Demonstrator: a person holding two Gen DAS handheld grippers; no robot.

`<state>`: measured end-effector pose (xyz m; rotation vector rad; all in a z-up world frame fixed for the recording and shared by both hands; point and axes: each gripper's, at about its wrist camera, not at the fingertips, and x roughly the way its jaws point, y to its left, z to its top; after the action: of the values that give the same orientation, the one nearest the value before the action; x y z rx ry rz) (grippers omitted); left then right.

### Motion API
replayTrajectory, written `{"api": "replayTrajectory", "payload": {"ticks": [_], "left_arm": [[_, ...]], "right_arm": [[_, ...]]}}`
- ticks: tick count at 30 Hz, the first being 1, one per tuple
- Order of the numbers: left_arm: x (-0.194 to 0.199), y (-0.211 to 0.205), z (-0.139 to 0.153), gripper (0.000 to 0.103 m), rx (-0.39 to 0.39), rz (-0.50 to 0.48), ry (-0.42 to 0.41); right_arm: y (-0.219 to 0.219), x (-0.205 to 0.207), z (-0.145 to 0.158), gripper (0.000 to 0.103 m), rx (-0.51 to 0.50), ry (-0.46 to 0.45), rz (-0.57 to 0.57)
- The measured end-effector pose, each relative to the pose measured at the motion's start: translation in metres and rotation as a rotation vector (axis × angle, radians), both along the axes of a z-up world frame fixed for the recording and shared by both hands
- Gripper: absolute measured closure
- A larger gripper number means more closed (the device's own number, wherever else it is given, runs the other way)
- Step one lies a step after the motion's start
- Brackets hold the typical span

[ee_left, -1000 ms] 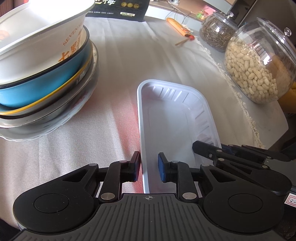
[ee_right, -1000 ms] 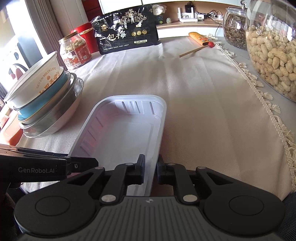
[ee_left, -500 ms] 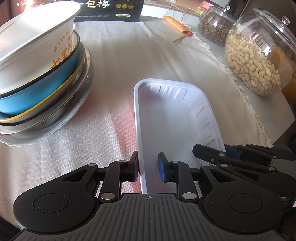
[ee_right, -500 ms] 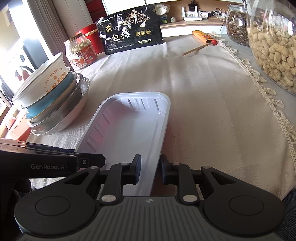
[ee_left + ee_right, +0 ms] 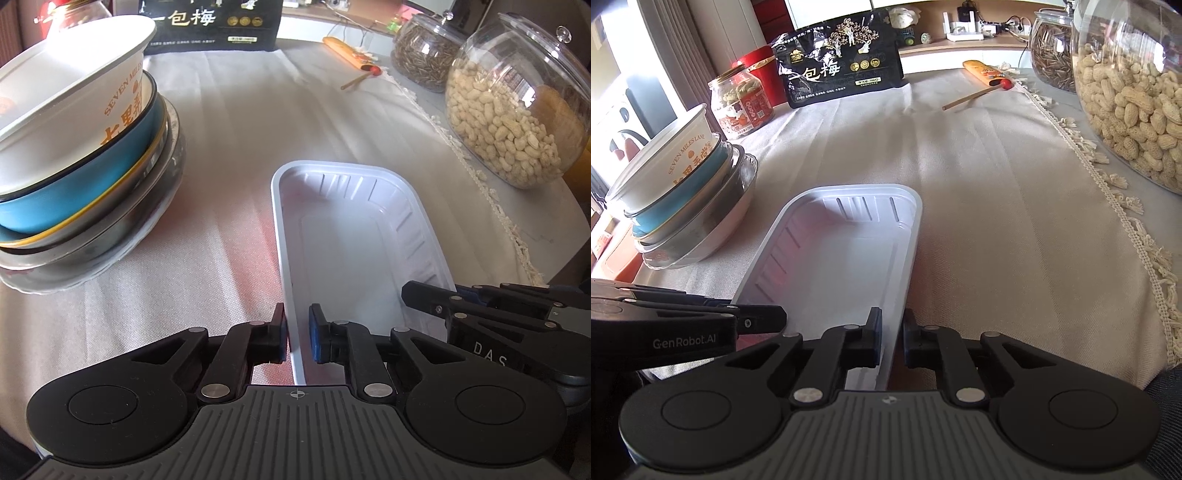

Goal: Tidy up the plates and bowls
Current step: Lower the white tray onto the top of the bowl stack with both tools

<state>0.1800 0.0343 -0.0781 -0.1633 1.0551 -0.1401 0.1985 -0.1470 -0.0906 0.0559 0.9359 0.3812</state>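
The white rectangular plastic tray (image 5: 354, 236) sits on the cloth-covered desk (image 5: 997, 206), just beside the stack of nested bowls and plates (image 5: 85, 162) with a white printed paper bowl on top. The left gripper (image 5: 296, 338) straddles the tray's left long rim, the right gripper (image 5: 891, 341) its right rim; on each, the 2 fingers stand a little apart with the rim between them, not visibly pinched. The step in hand looks like taking hold of the tray from both sides. Next, both pairs should close together, then lift level toward the stack without knocking the tilted top bowl.
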Motion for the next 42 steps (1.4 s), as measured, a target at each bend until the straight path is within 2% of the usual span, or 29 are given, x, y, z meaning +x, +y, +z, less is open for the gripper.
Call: {"api": "replayTrajectory", "payload": {"ticks": [5,10,15,18,21,26,35,42], "left_arm": [[-0.001,0.006,0.037,0.091,-0.017,-0.006,-0.121],[0.002,0.041,0.112,0.091,-0.037,0.031,-0.286],[0.009,0.095,0.190,0.089,0.018,0.109,-0.359],[0.003,0.119,0.208,0.088,0.064,0.141,-0.358],[-0.005,0.137,0.201,0.088,0.076,0.156,-0.330],[-0.008,0.156,0.170,0.088,0.057,0.166,-0.261],[0.000,0.180,0.129,0.088,0.007,0.173,-0.186],[0.001,0.191,0.118,0.087,-0.020,0.193,-0.174]], "right_arm": [[-0.005,0.002,0.030,0.093,0.024,-0.068,-0.022],[0.010,0.017,0.103,0.093,0.066,-0.243,0.025],[0.065,0.039,0.177,0.094,0.096,-0.413,0.155],[0.098,0.054,0.201,0.094,0.131,-0.416,0.228],[0.122,0.057,0.202,0.094,0.144,-0.394,0.289],[0.151,0.052,0.174,0.093,0.098,-0.324,0.342],[0.179,0.053,0.130,0.093,0.005,-0.196,0.348],[0.192,0.055,0.123,0.093,-0.028,-0.188,0.353]]}}
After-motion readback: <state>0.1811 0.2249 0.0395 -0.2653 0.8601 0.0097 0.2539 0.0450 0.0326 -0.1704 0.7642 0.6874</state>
